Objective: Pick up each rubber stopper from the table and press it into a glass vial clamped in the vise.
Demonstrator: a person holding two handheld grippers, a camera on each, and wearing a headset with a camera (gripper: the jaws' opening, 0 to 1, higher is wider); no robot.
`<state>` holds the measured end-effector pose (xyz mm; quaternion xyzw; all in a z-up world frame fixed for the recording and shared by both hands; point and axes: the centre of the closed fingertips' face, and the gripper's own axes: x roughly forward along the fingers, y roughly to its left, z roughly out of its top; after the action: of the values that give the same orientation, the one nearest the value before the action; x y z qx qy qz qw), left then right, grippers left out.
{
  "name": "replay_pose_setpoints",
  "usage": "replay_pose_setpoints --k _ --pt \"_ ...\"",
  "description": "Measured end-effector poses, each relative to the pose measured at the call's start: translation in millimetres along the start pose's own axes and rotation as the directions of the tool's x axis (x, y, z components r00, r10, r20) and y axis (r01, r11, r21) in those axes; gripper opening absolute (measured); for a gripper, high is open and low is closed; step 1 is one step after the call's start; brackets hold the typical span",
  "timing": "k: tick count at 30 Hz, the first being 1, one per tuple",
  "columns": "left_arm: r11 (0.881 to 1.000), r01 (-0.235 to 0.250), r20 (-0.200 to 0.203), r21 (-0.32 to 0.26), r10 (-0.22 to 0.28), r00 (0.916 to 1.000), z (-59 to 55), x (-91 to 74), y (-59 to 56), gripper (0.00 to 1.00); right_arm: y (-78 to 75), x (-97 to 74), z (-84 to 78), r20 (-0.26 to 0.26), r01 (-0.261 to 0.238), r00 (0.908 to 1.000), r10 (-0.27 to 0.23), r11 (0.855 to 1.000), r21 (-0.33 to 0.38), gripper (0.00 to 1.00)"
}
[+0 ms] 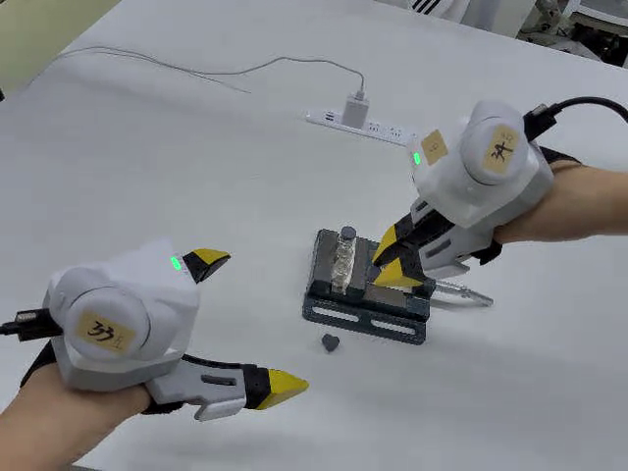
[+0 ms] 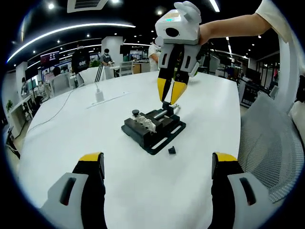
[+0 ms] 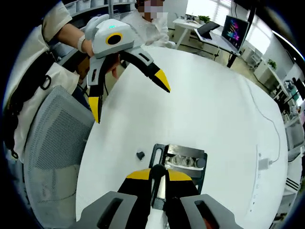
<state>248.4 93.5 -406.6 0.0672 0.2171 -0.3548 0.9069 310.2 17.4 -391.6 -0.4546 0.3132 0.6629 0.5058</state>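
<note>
A small black vise (image 1: pixel 365 316) stands mid-table with clear glass vials (image 1: pixel 342 263) clamped upright in its jaws. The far vial carries a dark stopper (image 1: pixel 347 234). One loose dark rubber stopper (image 1: pixel 331 342) lies on the table just in front of the vise, also seen as the stopper (image 2: pixel 171 150) in the left gripper view. My right gripper (image 1: pixel 392 257) is at the vise's right end, shut on the vise's screw handle (image 3: pixel 158 170). My left gripper (image 1: pixel 250 322) hovers open and empty to the left of the loose stopper.
A white power strip (image 1: pixel 358 123) with a plugged charger and a trailing cable lies at the back of the white table. The vise's silver crank rod (image 1: pixel 463 292) sticks out to the right. A mesh chair (image 2: pixel 271 138) stands beside the table edge.
</note>
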Motion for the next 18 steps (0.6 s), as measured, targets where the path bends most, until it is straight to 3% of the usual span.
replay_pose_setpoints --k 18 --pt "0.999 -0.001 0.002 -0.037 0.001 1.0000 -2.2 0.1 -4.4 0.91 -37.0 15.8 -5.2 -0.100 -0.036 0.9946 0.028 0.997 -0.075 0.06"
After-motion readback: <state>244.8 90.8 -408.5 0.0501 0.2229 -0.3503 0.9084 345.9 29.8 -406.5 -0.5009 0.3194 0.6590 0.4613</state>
